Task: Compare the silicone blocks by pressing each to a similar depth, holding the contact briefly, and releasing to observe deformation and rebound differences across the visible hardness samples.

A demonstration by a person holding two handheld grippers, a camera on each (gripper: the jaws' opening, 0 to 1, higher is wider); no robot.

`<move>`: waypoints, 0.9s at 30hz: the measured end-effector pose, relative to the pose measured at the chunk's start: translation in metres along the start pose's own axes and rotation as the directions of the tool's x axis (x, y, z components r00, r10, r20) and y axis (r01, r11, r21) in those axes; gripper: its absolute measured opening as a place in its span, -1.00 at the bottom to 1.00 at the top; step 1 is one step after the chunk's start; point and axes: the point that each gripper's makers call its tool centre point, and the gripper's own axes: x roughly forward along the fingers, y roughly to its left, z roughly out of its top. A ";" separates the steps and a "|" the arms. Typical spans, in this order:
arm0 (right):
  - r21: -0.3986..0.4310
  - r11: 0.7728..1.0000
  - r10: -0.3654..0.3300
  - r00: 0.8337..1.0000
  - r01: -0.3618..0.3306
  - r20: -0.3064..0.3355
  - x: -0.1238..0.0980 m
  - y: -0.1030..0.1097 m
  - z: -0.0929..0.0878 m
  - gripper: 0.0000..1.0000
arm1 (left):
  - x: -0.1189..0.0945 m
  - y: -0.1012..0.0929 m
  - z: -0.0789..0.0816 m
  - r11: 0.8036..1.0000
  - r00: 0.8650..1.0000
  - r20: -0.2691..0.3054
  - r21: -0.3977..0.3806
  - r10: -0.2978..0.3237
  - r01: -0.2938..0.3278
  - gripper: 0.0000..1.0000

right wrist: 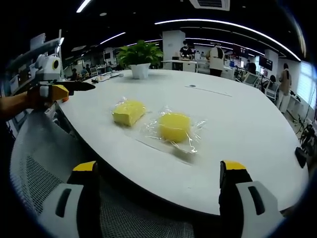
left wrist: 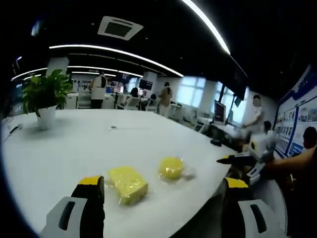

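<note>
Yellow silicone blocks (right wrist: 151, 120) lie on the table (right wrist: 237, 129), ahead of both open, empty grippers (right wrist: 163, 181) (left wrist: 163, 186).

A potted plant (right wrist: 139, 58) in a white pot stands at the far side of a white counter (right wrist: 247, 124); beyond it, people (right wrist: 216, 58) stand among office desks under curved ceiling light strips (left wrist: 114, 53).
</note>
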 end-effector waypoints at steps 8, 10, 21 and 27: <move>-0.002 1.000 0.016 1.000 -0.016 -0.006 0.001 0.002 -0.001 0.89 | 0.002 0.000 0.000 1.000 1.000 -0.002 0.012 0.000 0.001 1.00; -0.003 1.000 0.020 1.000 -0.020 -0.010 0.001 0.003 -0.001 0.89 | 0.002 -0.001 0.001 1.000 1.000 0.004 -0.008 -0.004 0.004 0.98; -0.001 1.000 0.019 1.000 -0.019 -0.004 0.001 0.001 0.001 0.89 | 0.002 0.008 0.012 0.999 1.000 0.029 -0.051 0.001 0.000 0.58; 0.001 1.000 0.015 1.000 -0.015 0.000 0.000 0.000 0.002 0.89 | 0.004 0.018 0.012 0.991 1.000 0.023 -0.133 -0.003 0.006 0.21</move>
